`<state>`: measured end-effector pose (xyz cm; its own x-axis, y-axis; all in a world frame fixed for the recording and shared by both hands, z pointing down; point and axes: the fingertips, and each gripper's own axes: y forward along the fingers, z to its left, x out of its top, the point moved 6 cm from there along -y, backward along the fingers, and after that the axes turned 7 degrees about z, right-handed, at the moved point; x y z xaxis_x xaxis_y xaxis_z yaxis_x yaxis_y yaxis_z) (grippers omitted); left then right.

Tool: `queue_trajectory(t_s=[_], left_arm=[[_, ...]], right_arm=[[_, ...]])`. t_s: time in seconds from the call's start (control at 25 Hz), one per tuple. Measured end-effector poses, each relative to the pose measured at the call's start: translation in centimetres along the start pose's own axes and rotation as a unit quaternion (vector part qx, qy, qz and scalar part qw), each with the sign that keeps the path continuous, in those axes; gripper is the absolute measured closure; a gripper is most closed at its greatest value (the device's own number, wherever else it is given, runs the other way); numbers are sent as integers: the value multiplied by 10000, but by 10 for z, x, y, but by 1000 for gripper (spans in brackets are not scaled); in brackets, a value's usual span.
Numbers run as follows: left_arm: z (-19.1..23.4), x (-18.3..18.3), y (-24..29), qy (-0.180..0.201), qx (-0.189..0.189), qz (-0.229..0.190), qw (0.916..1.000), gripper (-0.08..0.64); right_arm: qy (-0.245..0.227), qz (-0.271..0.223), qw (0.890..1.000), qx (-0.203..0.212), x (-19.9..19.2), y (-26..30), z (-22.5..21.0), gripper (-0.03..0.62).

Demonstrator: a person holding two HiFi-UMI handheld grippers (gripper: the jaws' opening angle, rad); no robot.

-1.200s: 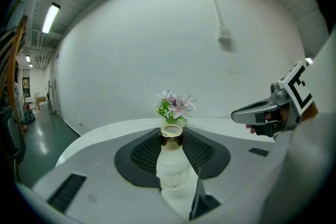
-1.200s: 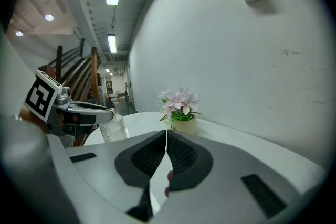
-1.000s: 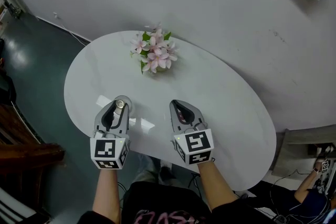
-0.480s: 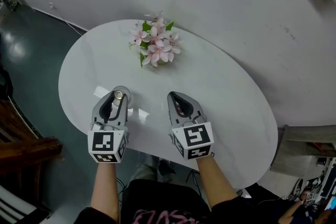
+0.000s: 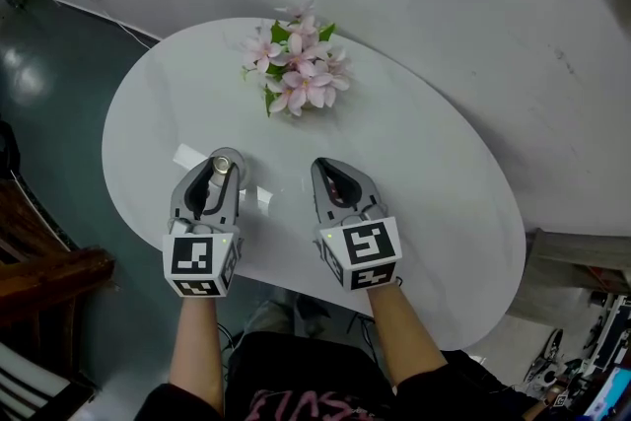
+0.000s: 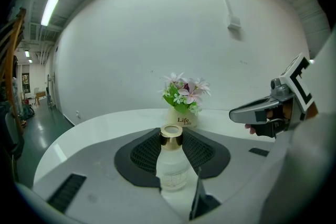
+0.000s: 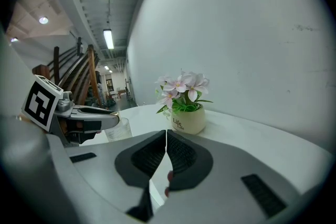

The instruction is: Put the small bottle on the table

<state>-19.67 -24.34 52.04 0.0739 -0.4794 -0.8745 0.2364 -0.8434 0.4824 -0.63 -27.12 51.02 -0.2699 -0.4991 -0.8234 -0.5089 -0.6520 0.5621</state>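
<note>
Left gripper (image 5: 219,175) fingers grasp the small bottle (image 6: 171,165) upright near its cap, over the desk (image 5: 424,173) in front of the flowers (image 5: 301,69), likely so it lands standing; right gripper (image 5: 335,175) fingers clenched, empty

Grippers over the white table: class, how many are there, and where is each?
2. The left gripper is over the table's near-left part, shut on the small bottle. The right gripper is beside it, jaws together, empty. None seems hidden.
</note>
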Motion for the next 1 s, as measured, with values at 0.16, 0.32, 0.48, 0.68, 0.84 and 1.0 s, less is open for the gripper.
queue_trajectory(t_s=[0.16,0.32,0.48,0.68,0.84,1.0], left_arm=[[3,-3,5,-37,-17,57,10000,431],[5,-6,10,-78,-19,84,9999,431],[7,-7,14,-90,-29,110,9999,431],[7,-7,19,-86,-64,79,9999,431],[7,-6,20,-58,-68,61,9999,431],[7,-8,20,-77,-78,24,9999,431]], right_arm=[[16,49,10000,19,0,7,2,525],[30,83,10000,18,-1,12,1,525],[46,117,9999,19,-3,15,0,525],[61,160,9999,22,-5,20,-1,525],[67,184,9998,30,-5,22,-2,525],[75,202,9998,28,-7,23,-3,525]])
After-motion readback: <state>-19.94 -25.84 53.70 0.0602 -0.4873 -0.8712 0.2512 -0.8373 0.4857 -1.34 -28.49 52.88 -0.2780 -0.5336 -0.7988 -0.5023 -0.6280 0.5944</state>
